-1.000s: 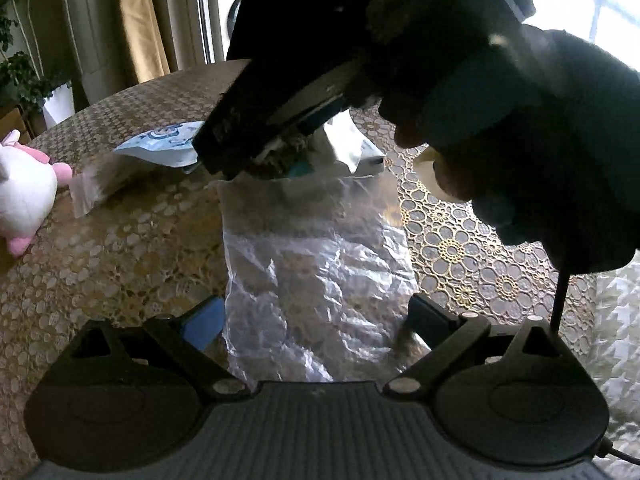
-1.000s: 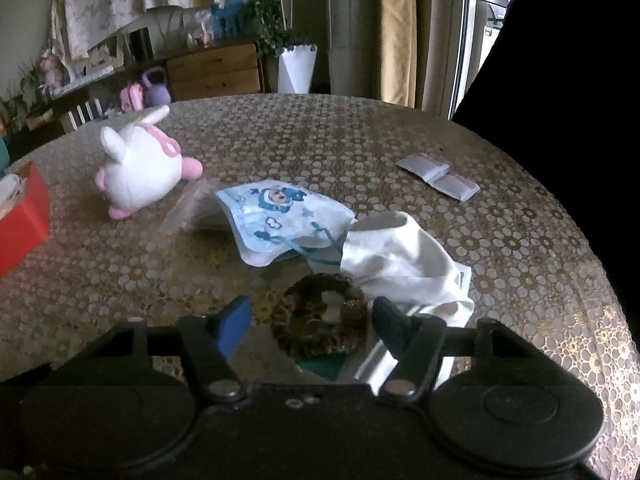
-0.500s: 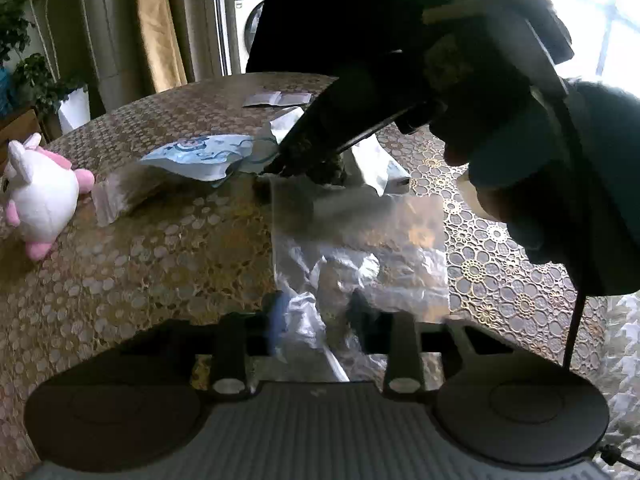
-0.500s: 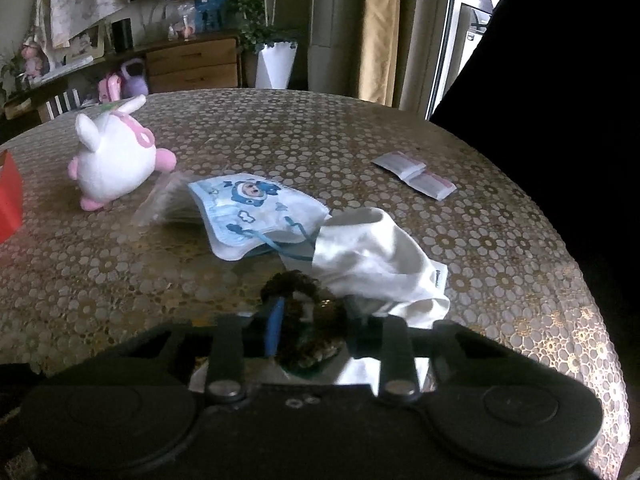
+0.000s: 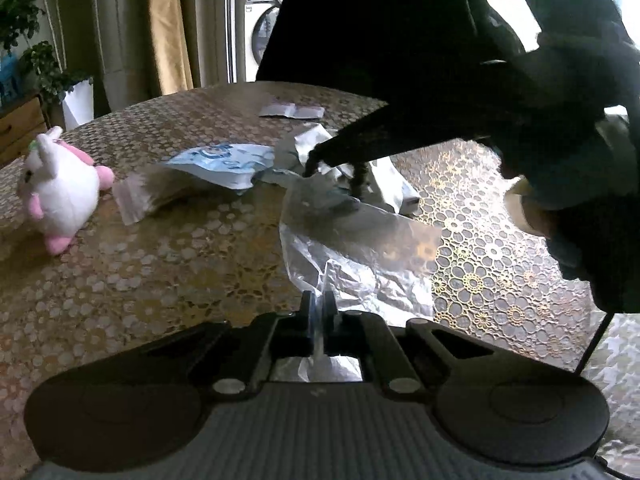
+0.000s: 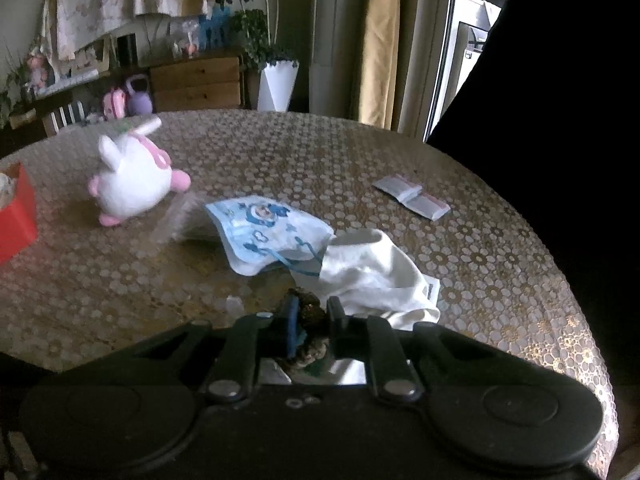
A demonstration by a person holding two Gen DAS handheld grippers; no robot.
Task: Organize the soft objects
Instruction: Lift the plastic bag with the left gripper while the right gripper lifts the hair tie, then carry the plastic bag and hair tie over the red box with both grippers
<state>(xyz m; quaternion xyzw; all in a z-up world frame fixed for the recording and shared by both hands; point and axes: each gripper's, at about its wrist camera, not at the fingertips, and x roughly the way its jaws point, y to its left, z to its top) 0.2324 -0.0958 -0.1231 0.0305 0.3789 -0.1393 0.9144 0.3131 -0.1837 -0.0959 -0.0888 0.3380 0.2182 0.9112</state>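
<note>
A crumpled clear plastic bag (image 5: 360,248) lies on the lace-covered table, its near edge pinched up by my left gripper (image 5: 318,300), which is shut on it. Just beyond the bag's far end my right gripper (image 6: 314,312) has its jaws closing, the pads pressing on a brown scrunchie (image 6: 309,303) held slightly above the table. In the left wrist view the scrunchie (image 5: 360,176) hangs from the dark right gripper over the bag's far edge. A white cloth (image 6: 372,272) lies just behind it.
A blue printed face mask (image 6: 268,228) and a small zip bag (image 6: 180,224) lie mid-table, with a white and pink plush (image 6: 128,184) to the left. Two white packets (image 6: 412,196) sit far right. A red box (image 6: 16,216) stands at the left edge. A person's dark sleeve fills the right.
Both grippers went from open to shut, the left on the plastic bag's near edge, the right on the scrunchie. Both then rose a little, lifting the bag's edge and the scrunchie.
</note>
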